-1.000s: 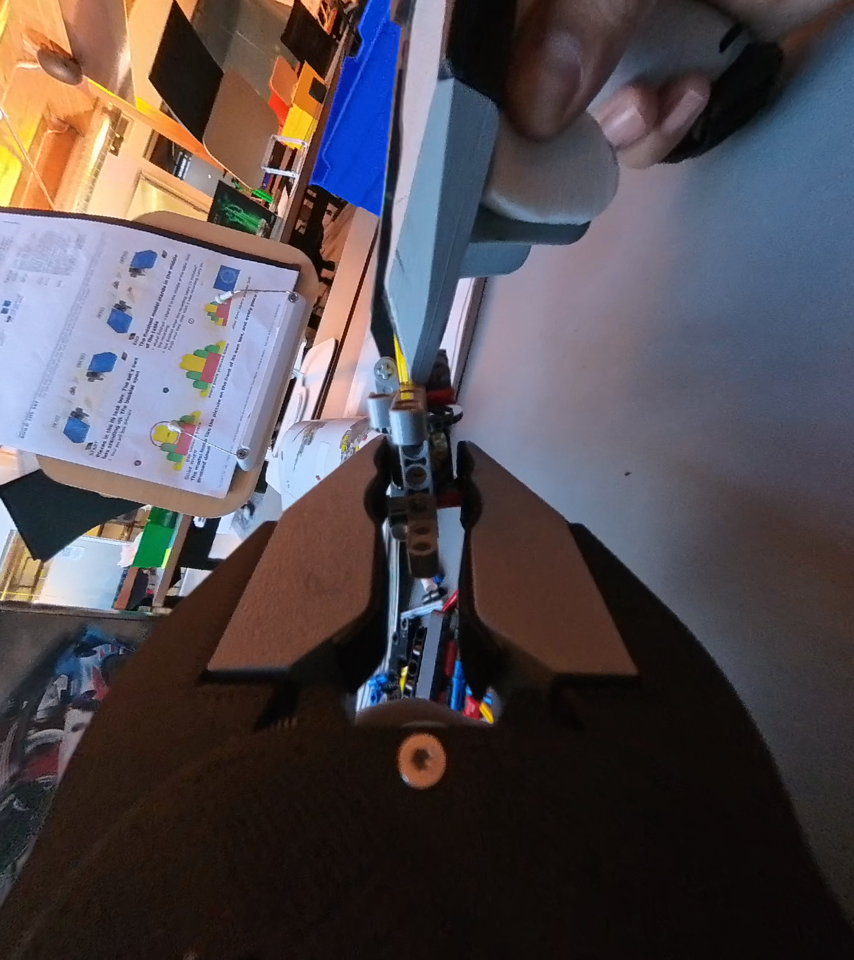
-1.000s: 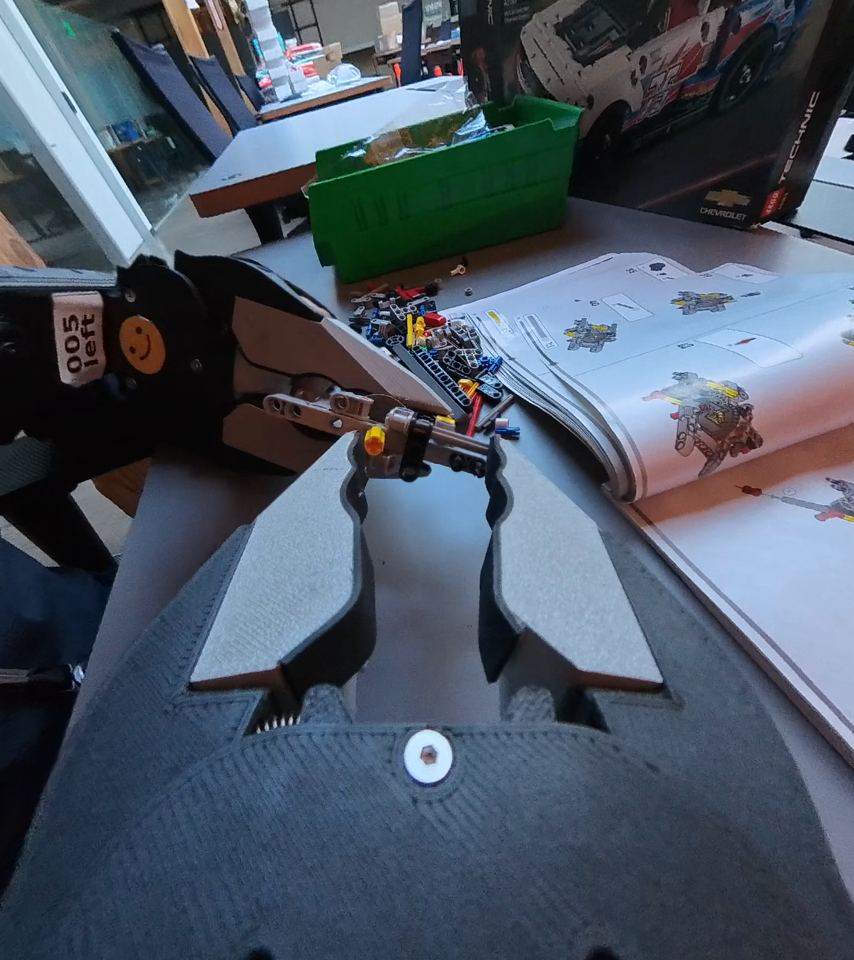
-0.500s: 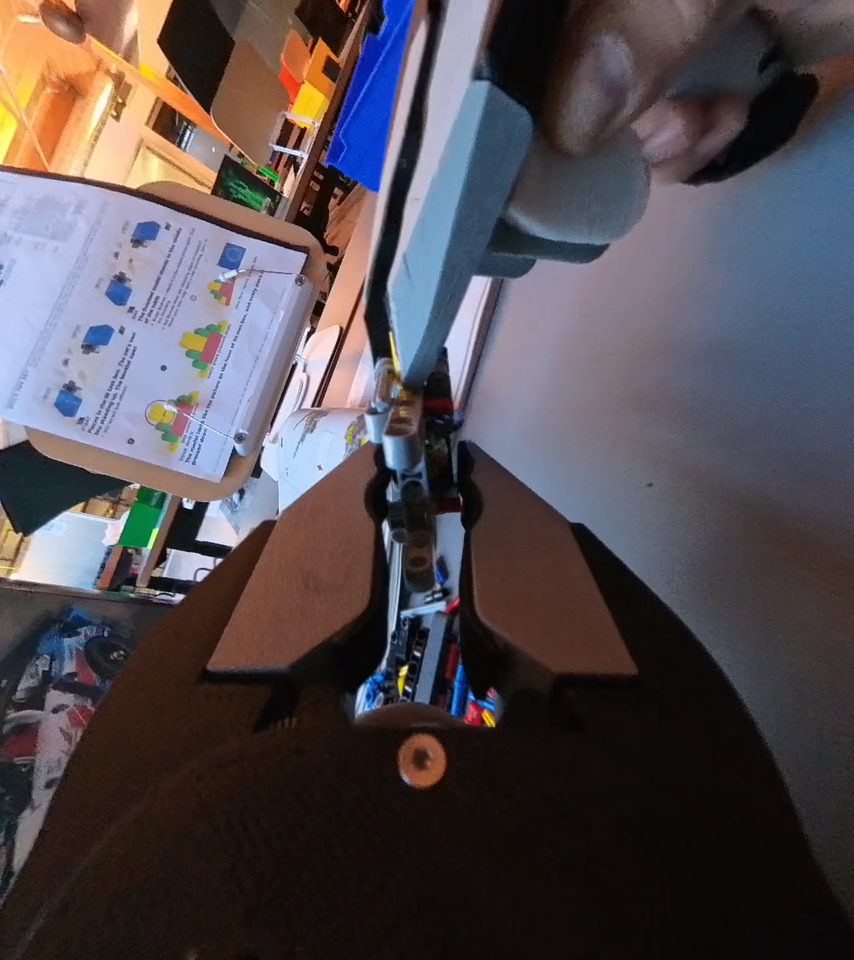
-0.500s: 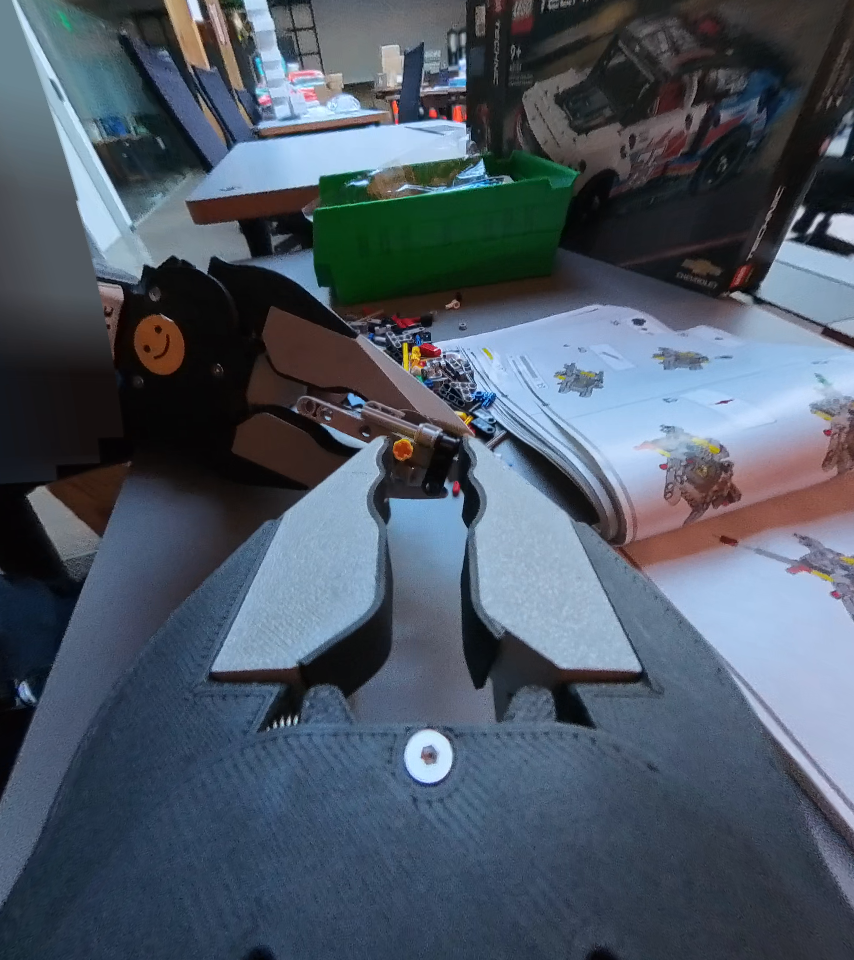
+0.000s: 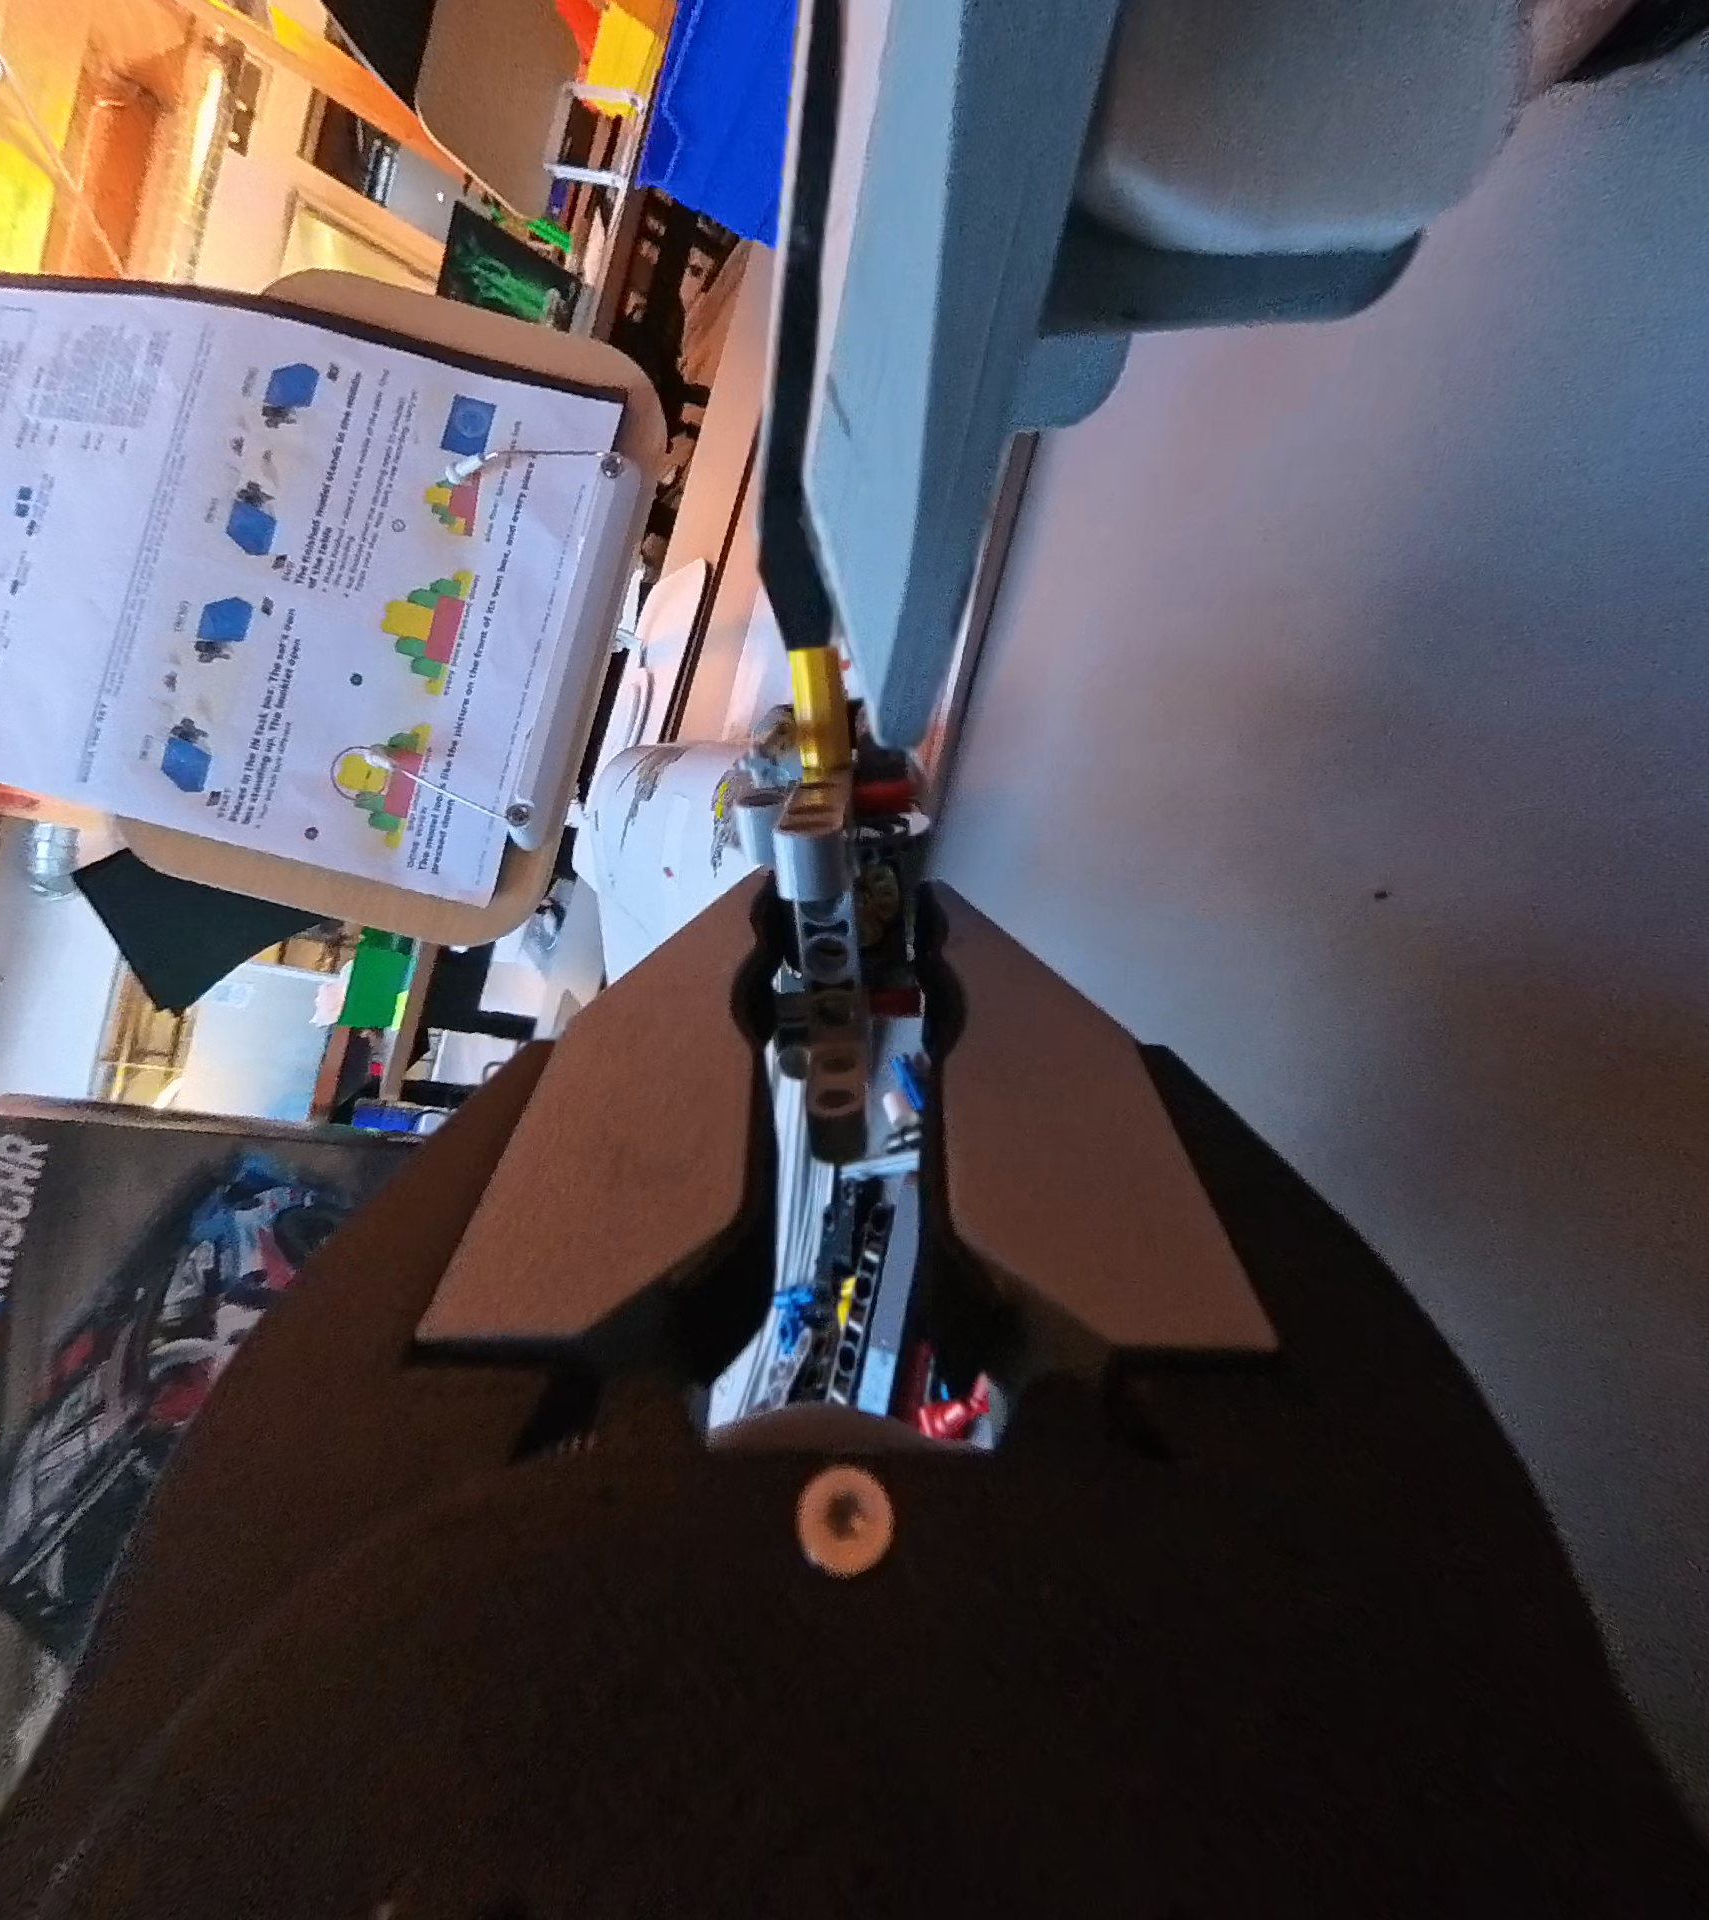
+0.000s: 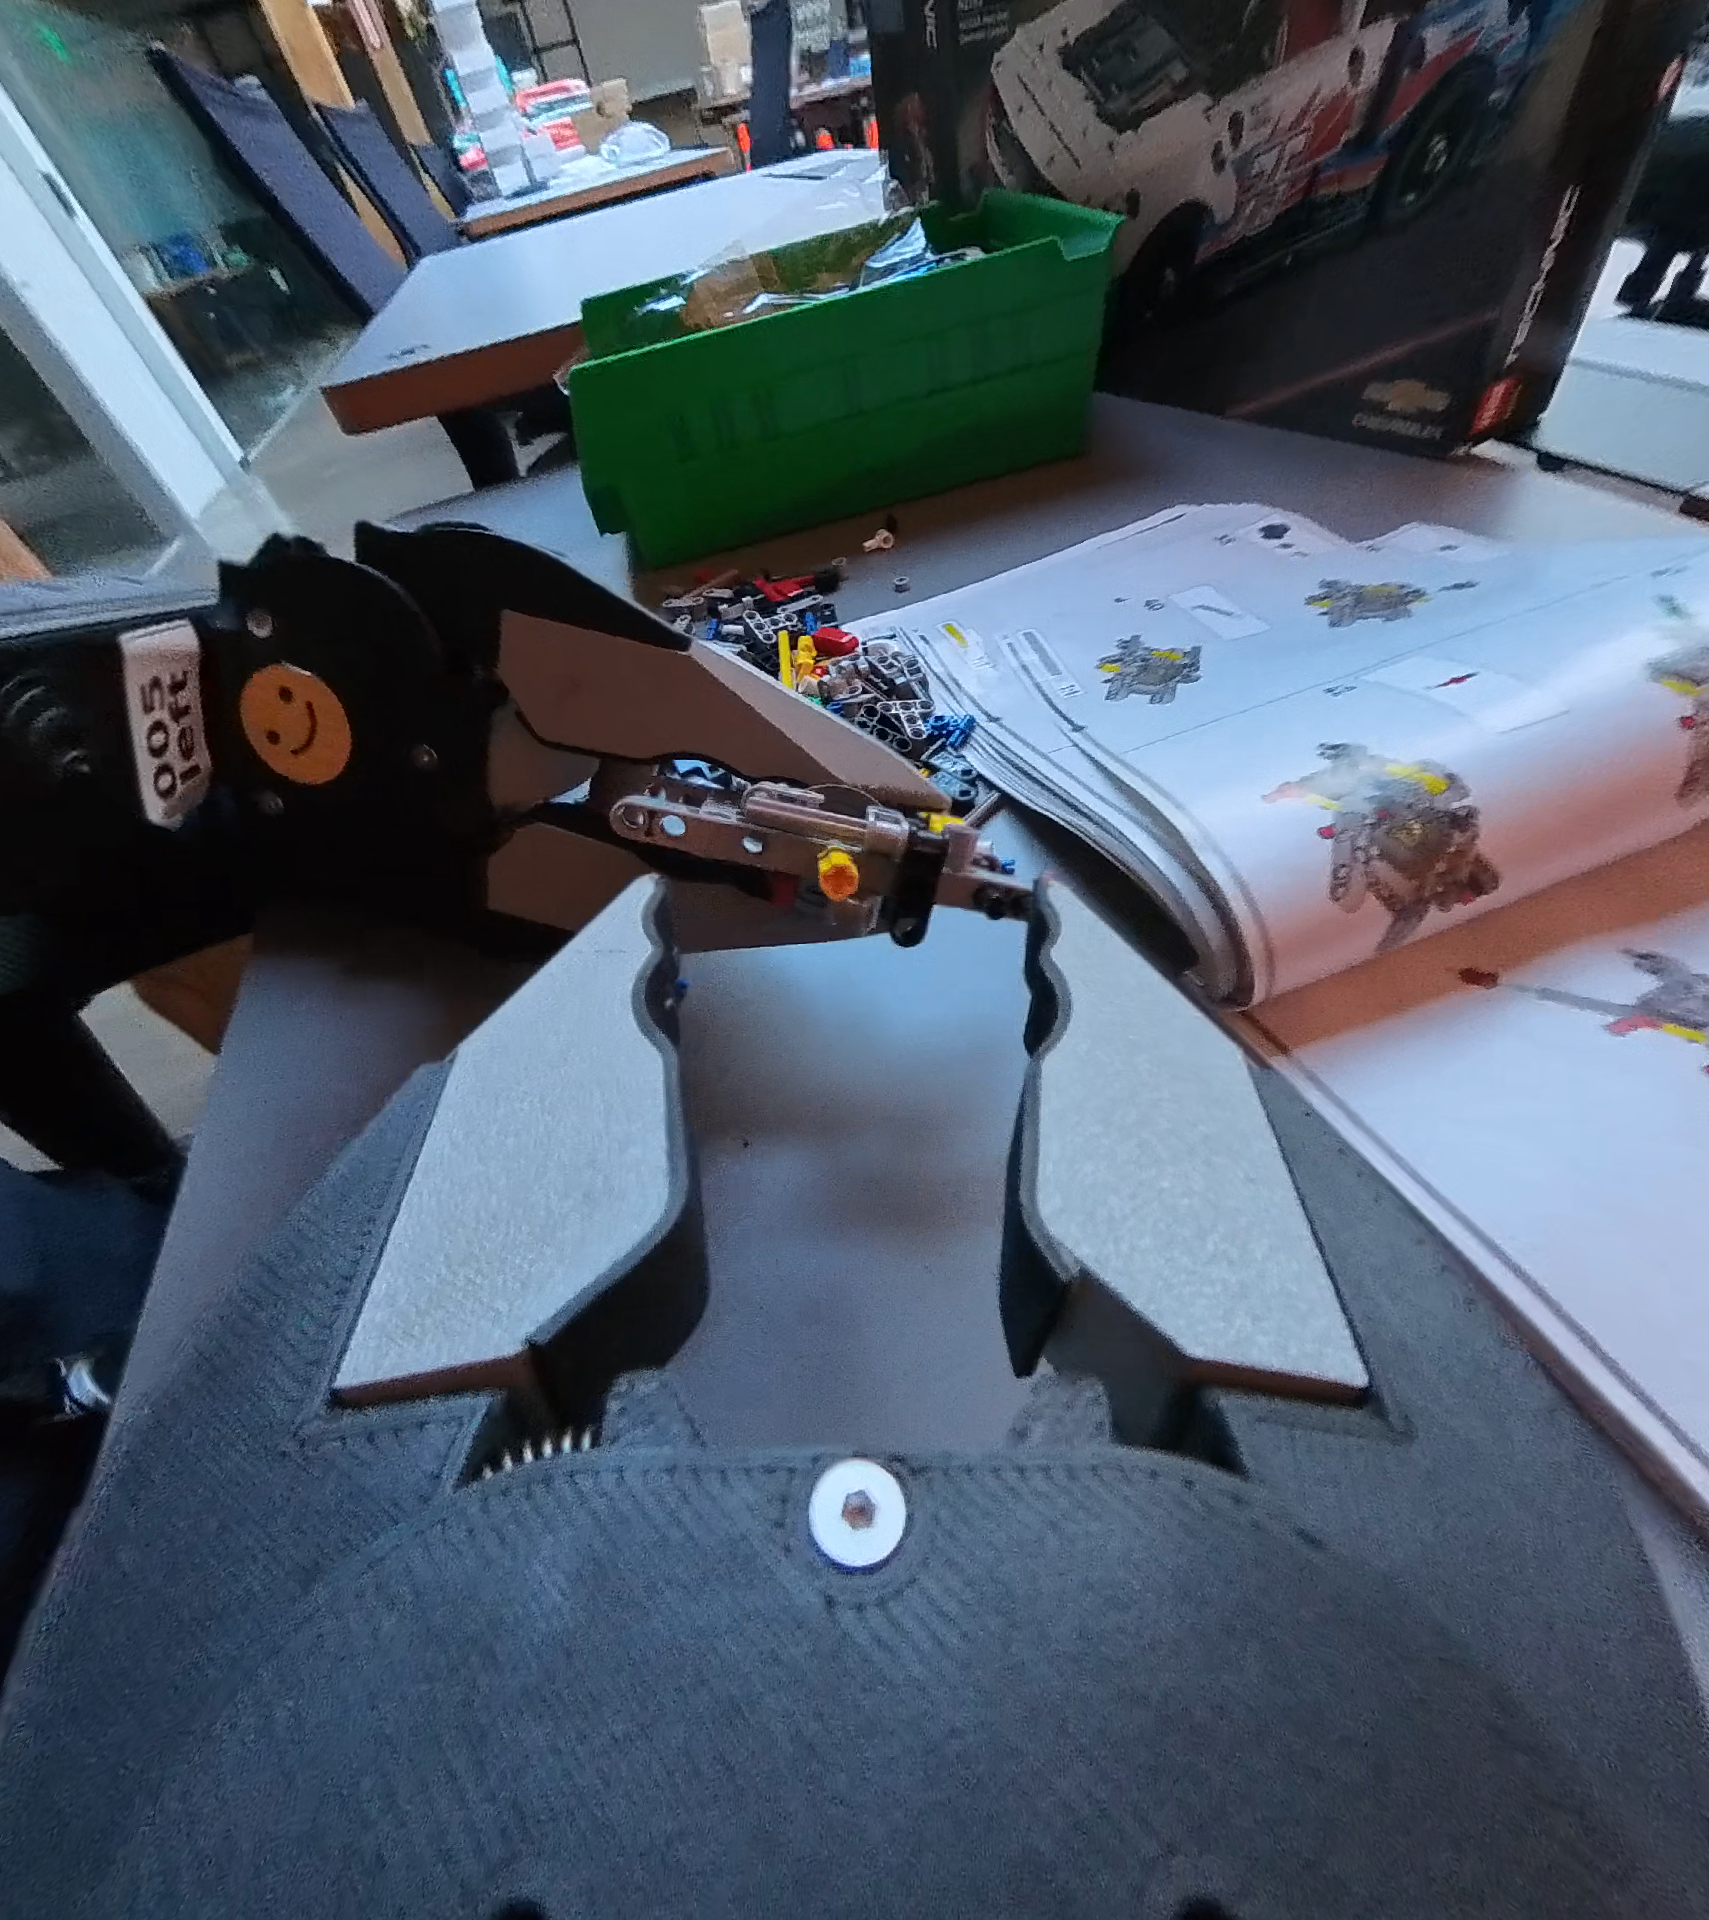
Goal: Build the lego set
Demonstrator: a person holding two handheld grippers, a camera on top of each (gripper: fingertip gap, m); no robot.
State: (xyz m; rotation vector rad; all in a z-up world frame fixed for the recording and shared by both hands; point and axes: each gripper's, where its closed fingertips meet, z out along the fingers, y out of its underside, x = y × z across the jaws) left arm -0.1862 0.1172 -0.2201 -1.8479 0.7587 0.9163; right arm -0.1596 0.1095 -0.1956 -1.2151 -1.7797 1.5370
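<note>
The left gripper [image 6: 933, 831] has its jaws clamped on a small assembly [image 6: 808, 842] of perforated grey plastic beams with a black link and an orange-yellow peg, held level above the worktop [image 6: 829, 1143]. The right gripper [image 6: 845, 935] stands with its jaws wide open at 6 o'clock from the assembly; its wavy-edged right fingertip [image 6: 1037, 914] sits at the assembly's tip, whether touching I cannot tell. The worktop is smooth, matte grey, and bare between the open jaws. At 12 o'clock lies a heap of loose parts [image 6: 829, 675], and beyond it a ribbed green bin [image 6: 829, 405]. At 2 o'clock an open booklet [image 6: 1349, 727] curls its glossy pages, its edge close to the right fingertip. A dark printed box [image 6: 1349, 208] stands behind.
</note>
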